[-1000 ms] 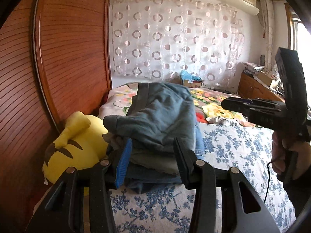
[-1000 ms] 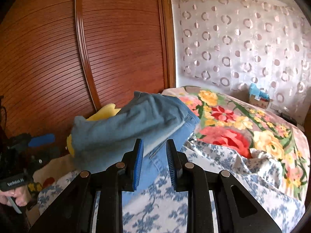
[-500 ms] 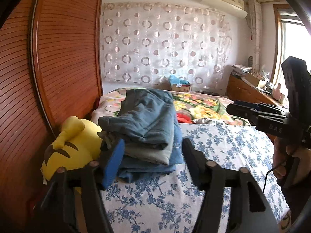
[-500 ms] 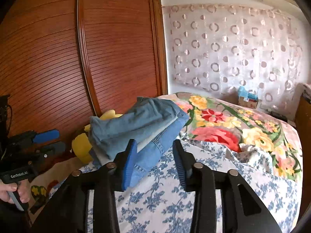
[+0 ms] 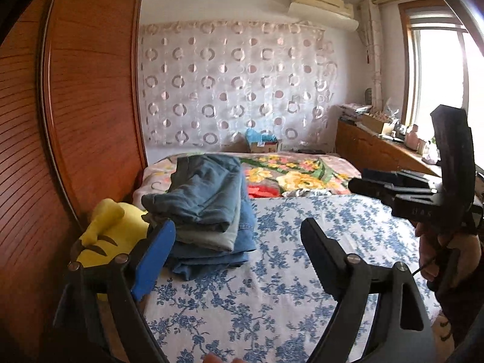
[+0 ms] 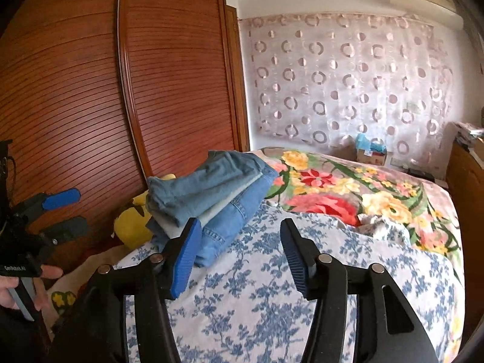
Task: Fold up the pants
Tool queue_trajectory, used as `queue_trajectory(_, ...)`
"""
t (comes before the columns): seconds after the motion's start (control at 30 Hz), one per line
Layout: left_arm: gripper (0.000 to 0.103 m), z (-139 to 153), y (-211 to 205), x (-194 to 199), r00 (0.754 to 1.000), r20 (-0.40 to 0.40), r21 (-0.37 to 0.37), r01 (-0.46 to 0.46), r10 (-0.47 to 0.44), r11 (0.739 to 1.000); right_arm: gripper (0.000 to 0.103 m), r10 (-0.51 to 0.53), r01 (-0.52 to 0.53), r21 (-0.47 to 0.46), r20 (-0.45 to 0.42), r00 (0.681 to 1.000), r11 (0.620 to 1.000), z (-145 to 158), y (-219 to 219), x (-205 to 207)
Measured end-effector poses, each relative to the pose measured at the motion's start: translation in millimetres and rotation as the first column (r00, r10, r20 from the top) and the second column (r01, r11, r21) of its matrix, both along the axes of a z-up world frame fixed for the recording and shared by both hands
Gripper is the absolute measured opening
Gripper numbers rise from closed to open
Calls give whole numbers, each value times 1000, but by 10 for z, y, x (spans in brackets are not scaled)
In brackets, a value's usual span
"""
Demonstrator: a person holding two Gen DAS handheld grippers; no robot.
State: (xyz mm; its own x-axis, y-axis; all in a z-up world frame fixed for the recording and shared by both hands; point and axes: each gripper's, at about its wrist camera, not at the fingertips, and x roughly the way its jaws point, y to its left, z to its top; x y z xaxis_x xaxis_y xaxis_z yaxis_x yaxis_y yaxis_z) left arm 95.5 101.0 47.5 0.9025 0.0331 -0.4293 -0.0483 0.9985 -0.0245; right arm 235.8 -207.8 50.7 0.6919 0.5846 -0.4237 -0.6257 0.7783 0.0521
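A stack of folded blue pants [image 5: 208, 208] lies on the blue-flowered sheet at the bed's left side; it also shows in the right wrist view [image 6: 211, 199]. My left gripper [image 5: 239, 230] is open and empty, drawn back from the stack. My right gripper [image 6: 240, 230] is open and empty, also back from the stack. The right gripper shows at the right edge of the left wrist view [image 5: 402, 190]. The left gripper shows at the left edge of the right wrist view [image 6: 60, 211].
A yellow plush toy [image 5: 112, 233] lies left of the stack against the wooden wardrobe [image 5: 75, 121]. A floral blanket [image 5: 296, 172] covers the far end of the bed. A wooden cabinet [image 5: 378, 151] stands at the right under the window.
Both grippers have opened, let go of the folded pants and pulled back and up. The stack now rests on the bed.
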Motion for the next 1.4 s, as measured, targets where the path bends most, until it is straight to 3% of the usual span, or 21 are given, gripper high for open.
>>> queue_trajectory(0.2,85,62,-168,-159,999,20,21,28,-28,999,60,-34,34,15,12,999,999,-10,-193,-312)
queue_trajectory(0.53,85,101,-478,-311,992,33,-20,124,-124,992,62,-146,145,28,28,989,989,23,-446,-834)
queue_trajectory(0.73,85,93,-627,-340,994,17,-33,111,-110,993,69,-205,204,26,42,978,979,56,-486,-1111)
queue_trajectory(1.17,85,93,-982,-577,987,15,-25,159,-159,987,75,-289,287,43,44,956,957,55,-593,-1583)
queue_trajectory(1.4,85,120,-1151,-693,987,19,-6,161,-161,987,82,-368,366,52,60,928,929,91,-702,-1841)
